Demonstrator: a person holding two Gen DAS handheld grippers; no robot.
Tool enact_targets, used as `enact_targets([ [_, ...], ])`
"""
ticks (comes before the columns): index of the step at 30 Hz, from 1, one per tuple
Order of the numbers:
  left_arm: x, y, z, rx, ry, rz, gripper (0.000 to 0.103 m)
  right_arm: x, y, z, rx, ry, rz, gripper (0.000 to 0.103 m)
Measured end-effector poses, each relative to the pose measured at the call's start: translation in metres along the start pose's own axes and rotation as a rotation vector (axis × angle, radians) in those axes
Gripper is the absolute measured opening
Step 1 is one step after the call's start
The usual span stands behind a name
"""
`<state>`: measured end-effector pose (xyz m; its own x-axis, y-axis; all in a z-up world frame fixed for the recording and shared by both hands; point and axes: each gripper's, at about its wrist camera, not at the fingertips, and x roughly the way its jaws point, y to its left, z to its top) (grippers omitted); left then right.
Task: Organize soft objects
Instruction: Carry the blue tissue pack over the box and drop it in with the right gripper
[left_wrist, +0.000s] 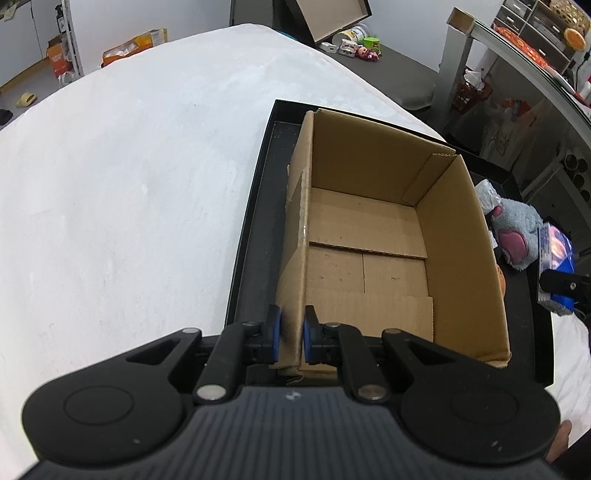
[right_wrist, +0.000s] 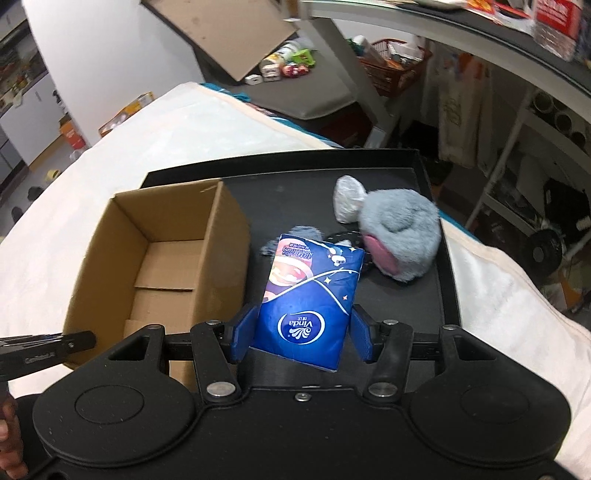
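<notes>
Tissues, a soft blue pack, sit pinched between the blue pads of the right tool, lifted clear of the black tray and hanging beside the open cardboard box. The step in hand looks like carrying this pack over to the box, which is bare inside. The left tool has its pads pressed together on the near wall of the box, holding it steady on the tray (a sensible brace, since a light carton slides easily). Just beyond the pack, a grey plush toy with a pink ear lies on the tray, a crinkled silvery bundle touching it at the far side, and a small grey fuzzy piece peeks out behind the pack's top edge. The tray rests on a white padded surface; whether it is a bed or a covered tabletop I cannot tell. The next move probably calls for swinging the pack leftward over the box rim, lowering it inside, then spreading the right pads while the left grip stays firm.
</notes>
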<state>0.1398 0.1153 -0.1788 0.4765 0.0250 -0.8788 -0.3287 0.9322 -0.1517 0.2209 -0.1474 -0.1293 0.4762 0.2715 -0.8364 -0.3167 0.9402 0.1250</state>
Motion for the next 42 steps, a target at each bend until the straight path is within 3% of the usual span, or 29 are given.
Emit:
enact_targets([
  [26, 0.003, 0.006, -0.004, 0.005, -0.004, -0.023, 0.012, -0.002, 0.107, 0.025, -0.300, -0.025, 0.046, 0.054],
  [42, 0.010, -0.003, -0.005, 0.056, 0.014, 0.009, 0.012, -0.002, 0.144, 0.037, -0.429, -0.074, 0.114, 0.049],
])
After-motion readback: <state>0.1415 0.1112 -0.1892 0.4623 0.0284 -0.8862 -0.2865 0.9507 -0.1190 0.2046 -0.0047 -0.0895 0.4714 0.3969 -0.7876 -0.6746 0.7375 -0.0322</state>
